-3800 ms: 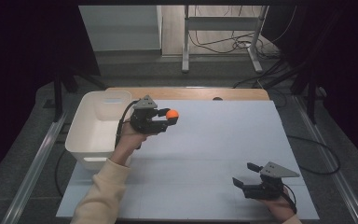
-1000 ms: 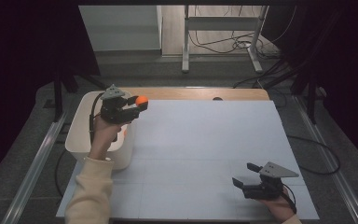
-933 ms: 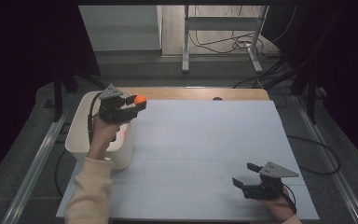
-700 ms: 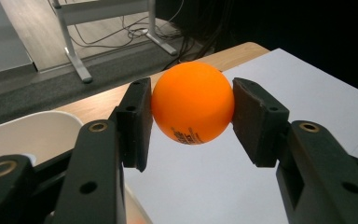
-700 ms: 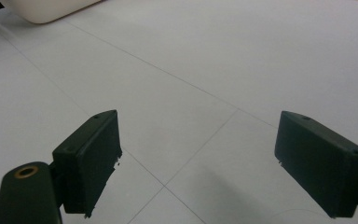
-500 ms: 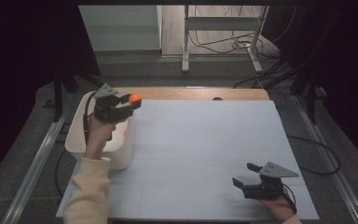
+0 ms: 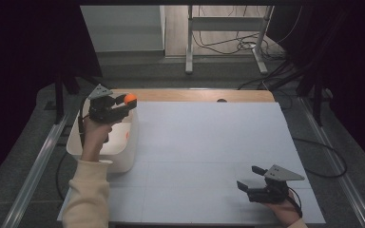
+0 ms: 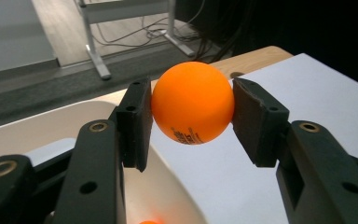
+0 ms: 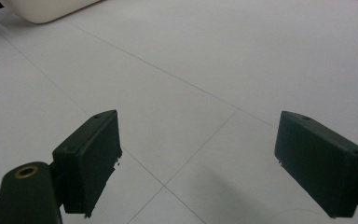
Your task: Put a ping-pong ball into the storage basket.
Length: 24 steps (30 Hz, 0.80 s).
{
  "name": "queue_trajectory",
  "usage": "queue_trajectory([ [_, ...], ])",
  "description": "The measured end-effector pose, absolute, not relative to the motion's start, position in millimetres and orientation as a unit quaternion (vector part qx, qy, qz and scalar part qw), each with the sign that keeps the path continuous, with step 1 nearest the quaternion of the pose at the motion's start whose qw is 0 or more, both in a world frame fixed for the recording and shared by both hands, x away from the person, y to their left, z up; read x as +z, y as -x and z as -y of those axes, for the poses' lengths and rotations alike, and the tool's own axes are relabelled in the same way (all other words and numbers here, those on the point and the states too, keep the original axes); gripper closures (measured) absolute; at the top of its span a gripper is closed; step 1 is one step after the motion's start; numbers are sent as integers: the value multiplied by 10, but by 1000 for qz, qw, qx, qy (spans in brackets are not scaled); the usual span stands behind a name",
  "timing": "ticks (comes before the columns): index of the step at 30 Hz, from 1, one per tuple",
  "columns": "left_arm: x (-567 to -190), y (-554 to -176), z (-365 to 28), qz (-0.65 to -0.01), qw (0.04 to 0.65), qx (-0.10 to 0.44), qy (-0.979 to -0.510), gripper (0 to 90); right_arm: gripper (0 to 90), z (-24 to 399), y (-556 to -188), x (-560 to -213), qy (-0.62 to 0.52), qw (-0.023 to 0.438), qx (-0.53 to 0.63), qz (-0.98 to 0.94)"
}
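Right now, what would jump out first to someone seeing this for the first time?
The orange ball, clamped in the left gripper above the white tub at the table's left edge. A second orange ball lies inside the tub. The right gripper sits open at the near right.

In the left gripper view the small black print on the orange ball (image 8: 192, 102) is too fine to read, and both pads cover the ball's sides. A second orange ball (image 8: 148, 221) inside the white bin (image 8: 37, 133) is cut off by the bottom edge there. In the high view the person's left hand (image 7: 94, 137) hides part of the bin's inside, and the right hand (image 7: 285, 213) runs off the bottom edge.
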State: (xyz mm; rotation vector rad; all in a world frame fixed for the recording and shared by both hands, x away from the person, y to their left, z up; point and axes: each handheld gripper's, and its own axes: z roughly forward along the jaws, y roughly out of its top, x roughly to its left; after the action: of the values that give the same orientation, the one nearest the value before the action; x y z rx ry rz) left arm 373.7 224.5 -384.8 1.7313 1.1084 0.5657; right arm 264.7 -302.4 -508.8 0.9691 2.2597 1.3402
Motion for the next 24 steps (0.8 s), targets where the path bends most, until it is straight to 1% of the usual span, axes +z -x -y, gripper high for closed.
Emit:
queue_trajectory([
  [12, -3875, -3756, -2281, -467, 466, 242, -711, 499, 150, 3023, -2648, -5091, -341, 170, 473, -795],
  [24, -3946, -3812, -2302, -477, 458, 234, -713, 499, 150, 3024, -2648, -5090, -341, 170, 471, -796],
])
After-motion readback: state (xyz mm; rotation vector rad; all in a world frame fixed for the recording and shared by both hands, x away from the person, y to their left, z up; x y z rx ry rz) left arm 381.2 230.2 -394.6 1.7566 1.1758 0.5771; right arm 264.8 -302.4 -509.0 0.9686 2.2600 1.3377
